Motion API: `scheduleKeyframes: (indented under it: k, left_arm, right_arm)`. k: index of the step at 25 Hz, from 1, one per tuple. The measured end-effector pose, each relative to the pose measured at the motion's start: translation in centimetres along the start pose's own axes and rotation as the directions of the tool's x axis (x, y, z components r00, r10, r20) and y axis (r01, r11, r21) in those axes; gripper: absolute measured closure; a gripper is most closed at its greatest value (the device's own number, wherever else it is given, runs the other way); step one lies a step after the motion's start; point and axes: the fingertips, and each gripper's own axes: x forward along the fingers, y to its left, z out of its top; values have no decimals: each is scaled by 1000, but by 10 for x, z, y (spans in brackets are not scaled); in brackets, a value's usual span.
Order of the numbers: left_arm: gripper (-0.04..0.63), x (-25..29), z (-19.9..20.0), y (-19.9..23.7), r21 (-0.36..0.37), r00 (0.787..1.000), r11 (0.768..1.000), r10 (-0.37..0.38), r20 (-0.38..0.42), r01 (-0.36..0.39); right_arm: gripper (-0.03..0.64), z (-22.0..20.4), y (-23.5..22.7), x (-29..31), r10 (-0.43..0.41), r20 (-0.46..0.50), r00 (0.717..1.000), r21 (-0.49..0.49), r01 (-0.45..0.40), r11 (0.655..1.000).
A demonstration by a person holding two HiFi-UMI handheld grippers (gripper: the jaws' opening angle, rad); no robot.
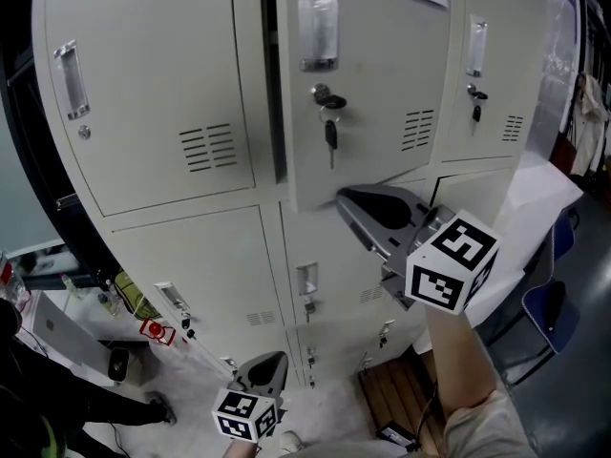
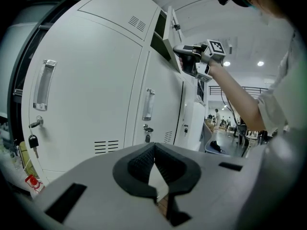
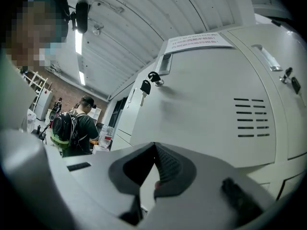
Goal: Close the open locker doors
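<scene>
closest to the head camera is the right hand-held gripper [image 1: 341, 197], raised on a bare forearm [image 1: 463, 361] with its marker cube [image 1: 452, 260] turned toward the lens. its jaws are drawn together with nothing between them, and their tips sit at the lower edge of the open locker door [image 1: 382, 74]; whether they touch it cannot be judged. at far left, low down, lies a silver laptop [image 1: 59, 332], and just right of it a red tag [image 1: 156, 330] hangs at a lower locker's lock. above, the upper-left locker door [image 1: 143, 84] sits flush, its handle [image 1: 72, 79] near its left edge. at bottom centre the left hand-held gripper [image 1: 270, 359] is held low, jaws closed tip to tip and empty, facing the lower lockers. the open locker door belongs to the top of the middle column: it stands out from the cabinet, with a dark gap [image 1: 274, 74] down its left edge, and a key [image 1: 330, 136] dangles from its lock. to the right, the upper-right locker door [image 1: 487, 65] is shut. a blue chair [image 1: 544, 311] stands beyond the cabinet's right end.
</scene>
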Motion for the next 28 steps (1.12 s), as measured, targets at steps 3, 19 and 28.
scheduleKeyframes:
  k: [3, 19, 28]
  left_arm:
    - [580, 0, 1, 6, -3, 1000, 1000, 10, 3, -10]
    - [580, 1, 4, 33, -13, 1000, 1000, 23, 4, -23]
    - [580, 2, 5, 41, -14, 1000, 1000, 14, 0, -14]
  right_arm:
    - [589, -2, -1, 8, 4, 0, 1000, 2, -4, 1000]
    - [589, -9, -11, 43, -3, -16, 1000, 31, 3, 1000]
    - [591, -16, -21, 52, -28, -44, 999, 42, 30, 999]
